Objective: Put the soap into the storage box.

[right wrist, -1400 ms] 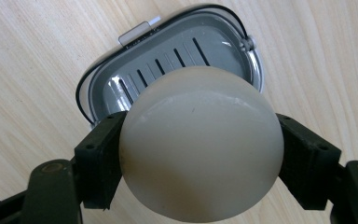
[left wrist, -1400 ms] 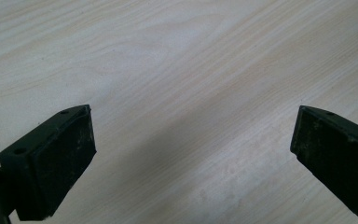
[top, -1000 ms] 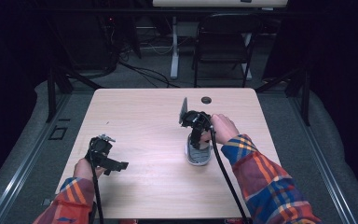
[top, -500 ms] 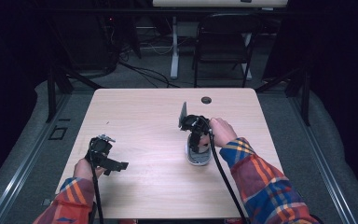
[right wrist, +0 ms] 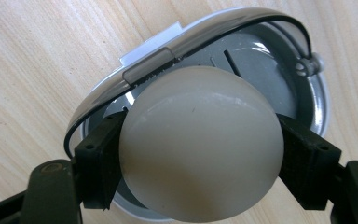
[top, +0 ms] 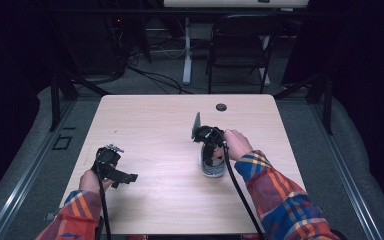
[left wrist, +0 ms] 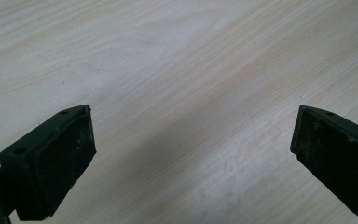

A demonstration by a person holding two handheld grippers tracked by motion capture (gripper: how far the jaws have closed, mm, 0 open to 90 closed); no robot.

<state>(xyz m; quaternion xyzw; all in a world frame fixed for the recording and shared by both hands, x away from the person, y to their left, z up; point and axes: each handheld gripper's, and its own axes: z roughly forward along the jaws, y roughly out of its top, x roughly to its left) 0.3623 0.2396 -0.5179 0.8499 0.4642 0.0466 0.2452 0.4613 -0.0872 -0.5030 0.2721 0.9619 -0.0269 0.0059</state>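
A smooth off-white egg-shaped ball (right wrist: 200, 144) sits between the pads of my right gripper (right wrist: 203, 158), which is shut on it. Just beneath it lies a round grey container (right wrist: 265, 60) with its clear hinged lid (right wrist: 191, 39) swung open. In the high view the right gripper (top: 211, 149) points down over the container (top: 213, 171) at the table's right of centre. My left gripper (top: 125, 177) rests low at the near left. Its jaws stand wide open over bare wood (left wrist: 193, 158) with nothing between them.
The light wooden table (top: 155, 130) has a small black round grommet (top: 221, 107) near its far edge. A dark folding chair (top: 240, 45) and cables stand on the floor beyond the table. Dark floor surrounds the table on both sides.
My right gripper has edged down toward the container with the ball still in it. The left gripper has not moved.
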